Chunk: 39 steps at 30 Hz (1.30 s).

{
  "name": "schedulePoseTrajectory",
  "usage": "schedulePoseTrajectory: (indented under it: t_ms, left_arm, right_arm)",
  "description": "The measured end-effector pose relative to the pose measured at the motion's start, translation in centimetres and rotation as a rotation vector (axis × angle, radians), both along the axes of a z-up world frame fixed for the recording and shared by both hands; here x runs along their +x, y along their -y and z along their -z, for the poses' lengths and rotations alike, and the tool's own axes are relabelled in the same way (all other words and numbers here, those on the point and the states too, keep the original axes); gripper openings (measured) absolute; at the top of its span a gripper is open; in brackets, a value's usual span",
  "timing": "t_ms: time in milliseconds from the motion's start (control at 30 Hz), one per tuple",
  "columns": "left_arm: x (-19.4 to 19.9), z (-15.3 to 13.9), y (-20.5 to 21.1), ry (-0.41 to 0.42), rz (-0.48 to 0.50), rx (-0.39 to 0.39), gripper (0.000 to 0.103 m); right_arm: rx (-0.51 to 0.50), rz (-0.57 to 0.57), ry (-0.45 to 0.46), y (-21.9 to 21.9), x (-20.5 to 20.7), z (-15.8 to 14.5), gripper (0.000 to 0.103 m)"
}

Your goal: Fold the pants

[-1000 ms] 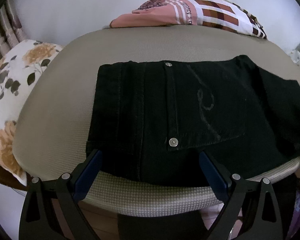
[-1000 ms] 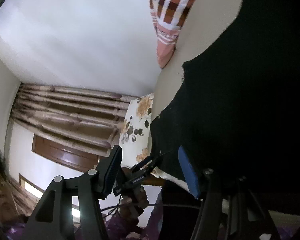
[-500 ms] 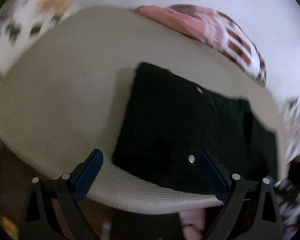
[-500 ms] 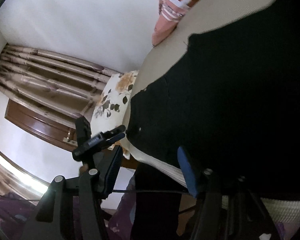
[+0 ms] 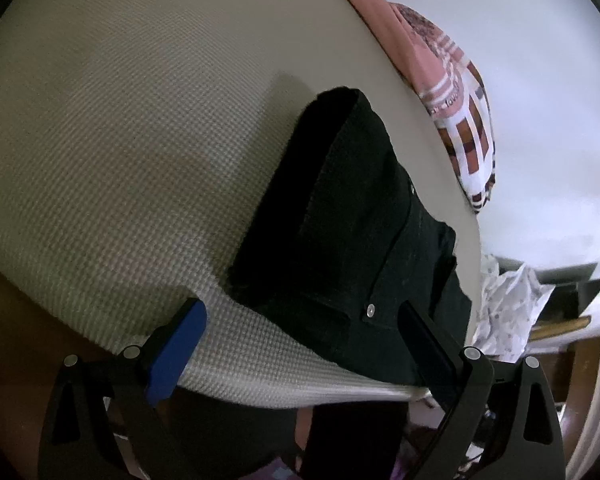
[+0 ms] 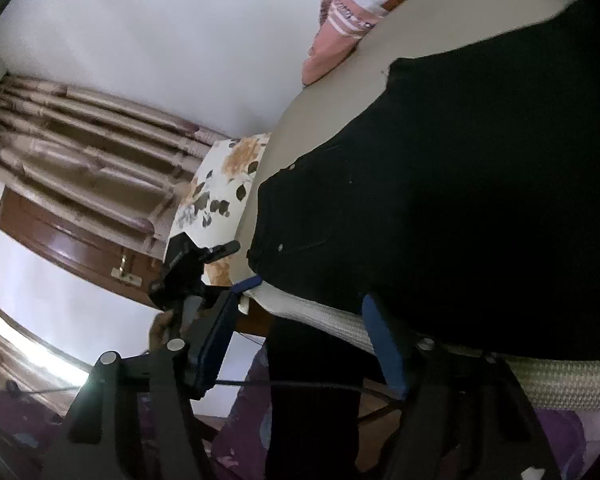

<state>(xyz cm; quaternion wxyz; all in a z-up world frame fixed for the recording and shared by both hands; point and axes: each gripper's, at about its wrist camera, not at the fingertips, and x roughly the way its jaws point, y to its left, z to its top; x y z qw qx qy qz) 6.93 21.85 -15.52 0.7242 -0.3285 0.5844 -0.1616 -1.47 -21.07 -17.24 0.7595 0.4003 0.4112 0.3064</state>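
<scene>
The black pants (image 5: 364, 232) lie folded on the beige bed cover (image 5: 120, 140), close to the bed's near edge. In the left wrist view my left gripper (image 5: 300, 316) stands open at that edge, its right finger beside the pants' rivet corner and nothing pressed between the pads. In the right wrist view the pants (image 6: 460, 200) fill the right side. My right gripper (image 6: 300, 312) hangs just below the bed edge, its jaws opening with no cloth between them. The left gripper (image 6: 240, 266) shows there too, held by a hand (image 6: 160, 328). A dark strip (image 6: 312, 380) hangs below the edge.
A pink checked blanket (image 5: 460, 100) lies at the far side of the bed. A floral pillow (image 6: 220, 188) sits at the bed's left end, with curtains (image 6: 80, 132) and a wooden door (image 6: 60, 236) behind. White patterned cloth (image 5: 508, 304) lies off the bed's right end.
The left gripper has swung left along the bed edge and rolled, so the pants now sit to the right of its view. The right gripper's jaws have widened a little.
</scene>
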Motion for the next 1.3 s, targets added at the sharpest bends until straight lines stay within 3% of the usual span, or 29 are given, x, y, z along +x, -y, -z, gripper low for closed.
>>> schedulePoseTrajectory:
  t_ms: [167, 267, 433, 600, 767, 833, 967, 1200, 1300]
  left_arm:
    - [1.4, 0.1, 1.3, 0.040, 0.079, 0.001, 0.096]
    - [2.3, 0.0, 2.4, 0.052, 0.199, 0.015, 0.096]
    - [4.2, 0.4, 2.0, 0.046, 0.299, -0.085, 0.096]
    - [5.3, 0.4, 3.0, 0.058, 0.411, -0.128, 0.096]
    - [5.9, -0.2, 5.4, 0.081, 0.573, -0.045, 0.096]
    - [6.6, -0.1, 5.7, 0.054, 0.594, -0.050, 0.101]
    - [7.3, 0.0, 5.6, 0.007, 0.600, -0.058, 0.101]
    - [6.8, -0.3, 6.5, 0.004, 0.546, -0.019, 0.101]
    - [6.5, -0.2, 6.6, 0.035, 0.565, -0.017, 0.101]
  right_arm:
    - [0.033, 0.019, -0.023, 0.4, 0.0, 0.5, 0.068]
    - [0.036, 0.021, -0.032, 0.4, -0.1, 0.7, 0.070]
    - [0.046, 0.031, -0.043, 0.5, -0.3, 1.0, 0.074]
    - [0.056, 0.045, -0.060, 0.6, -0.3, 1.1, 0.077]
    - [0.051, 0.049, -0.064, 0.5, -0.3, 1.2, 0.080]
    - [0.049, 0.052, -0.069, 0.5, -0.2, 1.2, 0.080]
    - [0.040, 0.054, -0.070, 0.5, -0.4, 1.1, 0.080]
    - [0.051, 0.059, -0.085, 0.6, -0.2, 1.4, 0.083]
    - [0.054, 0.061, -0.086, 0.6, -0.3, 1.4, 0.084]
